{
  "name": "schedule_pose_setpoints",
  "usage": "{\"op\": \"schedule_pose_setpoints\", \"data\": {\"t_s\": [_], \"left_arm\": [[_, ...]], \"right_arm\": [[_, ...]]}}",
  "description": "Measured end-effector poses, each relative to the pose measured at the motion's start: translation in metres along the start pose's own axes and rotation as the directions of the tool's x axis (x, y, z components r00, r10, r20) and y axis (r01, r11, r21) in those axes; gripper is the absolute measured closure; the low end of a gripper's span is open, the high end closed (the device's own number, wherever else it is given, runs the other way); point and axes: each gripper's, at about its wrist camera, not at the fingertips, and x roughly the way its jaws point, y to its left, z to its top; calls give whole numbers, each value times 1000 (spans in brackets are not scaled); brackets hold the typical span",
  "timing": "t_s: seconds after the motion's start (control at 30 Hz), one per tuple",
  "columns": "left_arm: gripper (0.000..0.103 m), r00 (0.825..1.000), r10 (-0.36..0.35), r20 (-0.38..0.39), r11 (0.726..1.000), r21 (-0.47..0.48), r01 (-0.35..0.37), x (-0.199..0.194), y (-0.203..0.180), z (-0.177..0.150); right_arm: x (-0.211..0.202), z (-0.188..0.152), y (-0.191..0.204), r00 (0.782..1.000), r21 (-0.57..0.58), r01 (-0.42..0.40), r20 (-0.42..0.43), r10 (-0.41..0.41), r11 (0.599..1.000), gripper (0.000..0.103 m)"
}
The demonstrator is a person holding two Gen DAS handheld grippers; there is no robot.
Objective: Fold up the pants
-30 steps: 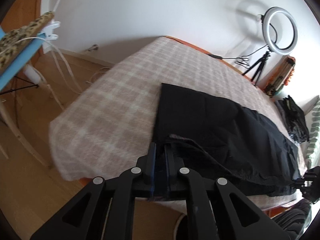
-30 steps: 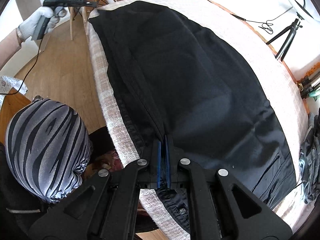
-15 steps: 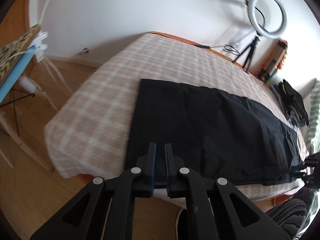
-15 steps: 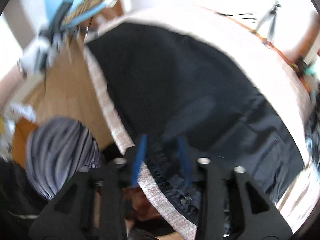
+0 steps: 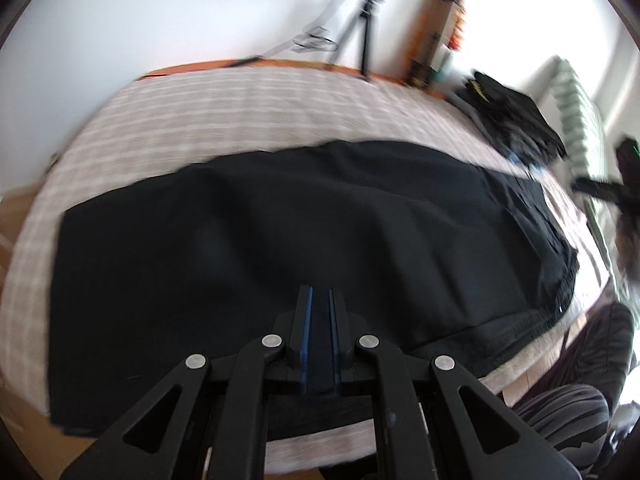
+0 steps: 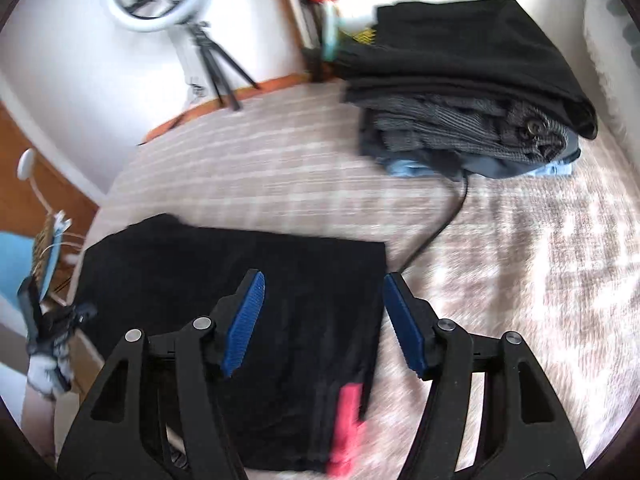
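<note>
Pants [image 5: 304, 240] lie flat on bed [image 5: 240, 112], along its near edge. Clothes stack [image 6: 472, 92] sits on bed beyond pants, twd far right corner. Ring light [image 6: 156, 12] stands behind bed, prob. on floor by wall.

You're in home bedroom: checked bedspread [image 6: 280, 168] on bed, folded clothes pile [image 6: 472, 92], ring light [image 6: 156, 4] by wall.

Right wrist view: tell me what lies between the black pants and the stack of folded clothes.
In the right wrist view, mostly bare checked bedspread separates the black pants from the stack of folded clothes. One thin black cord crosses it from the stack toward the pants' corner.
</note>
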Motion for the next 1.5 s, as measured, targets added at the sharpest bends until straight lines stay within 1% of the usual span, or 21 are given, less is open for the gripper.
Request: {"op": "schedule_pose_setpoints", "data": {"t_s": [0.13, 0.23, 0.33, 0.37, 0.4, 0.43, 0.47, 0.5, 0.6, 0.67, 0.7, 0.83, 0.87, 0.93, 1.0, 1.1, 1.17, 1.2, 1.27, 1.33, 1.5], "left_arm": [[98, 999, 4, -52, 998, 57, -1, 21, -19, -2], [98, 999, -2, -49, 999, 53, 5, 24, -20, -5], [98, 998, -25, -53, 999, 24, 26, 22, -14, -7], [98, 998, -27, -54, 999, 23, 28, 20, -13, -8], [98, 998, -27, -56, 999, 27, 28, 19, -13, -9], [98, 998, -25, -57, 999, 34, 27, 18, -14, -10], [98, 998, -22, -59, 999, 38, 24, 17, -14, -11], [98, 998, -21, -61, 999, 36, 23, 17, -14, -11], [98, 998, -17, -63, 999, 29, 19, 17, -13, -11], [98, 998, -18, -61, 999, 28, 19, 18, -13, -11], [98, 998, -19, -60, 999, 26, 21, 18, -13, -11], [98, 998, -31, -54, 999, 20, 32, 17, -10, -13], [98, 998, -36, -54, 999, 17, 37, 17, -9, -13], [98, 998, -36, -56, 999, 13, 37, 16, -7, -14], [98, 998, -28, -58, 1000, 8, 29, 11, -3, -15], [98, 1000, 10, -29, 1000, -29, -11, -1, 11, -15], [98, 999, 33, -4, 997, -67, -34, -12, 26, -14], [98, 998, 56, 6, 995, -81, -55, -17, 33, -14], [98, 996, 92, 17, 989, -114, -90, -23, 50, -16], [98, 994, 112, 14, 982, -156, -108, -26, 67, -19], [98, 983, 179, -45, 958, -221, -184, -21, 102, -37]], "right_arm": [[29, 7, -18, 999, 27, 1, -40, 0, 1000, 38], [48, 12, -28, 998, 38, 14, -59, -11, 999, 38], [57, 10, -31, 998, 33, -13, -65, 15, 999, 38], [59, 9, -30, 997, 29, -28, -65, 30, 999, 48], [61, 7, -25, 996, 21, -55, -65, 56, 998, 69], [61, 5, -19, 995, 8, -71, -72, 72, 997, 75], [59, 3, -14, 996, -10, -64, -70, 63, 998, 86], [54, 0, -5, 997, -36, -52, -60, 50, 998, 90], [25, -1, 18, 999, -124, -40, 6, 41, 992, 92], [2, 0, 24, 997, -170, 4, 78, 10, 985, 94], [-1, 1, 23, 996, -174, 27, 85, -12, 984, 94], [18, -2, 25, 993, -252, 100, -28, -111, 962, 91], [20, -2, 26, 989, -269, 126, -37, -141, 955, 85], [14, 1, 31, 983, -296, 172, -4, -181, 940, 75], [3, 8, 37, 986, -306, 166, 36, -163, 937, 50], [-2, 21, 56, 997, -348, 70, 40, -60, 935, 44], [6, 33, 73, 1000, -373, 9, 12, -5, 928, 44], [16, 40, 84, 999, -374, -43, -20, 38, 926, 44], [37, 52, 101, 990, -366, -137, -84, 114, 920, 44], [59, 59, 119, 980, -374, -187, -128, 149, 908, 44], [121, 64, 165, 948, -373, -285, -246, 202, 883, 44]]}}
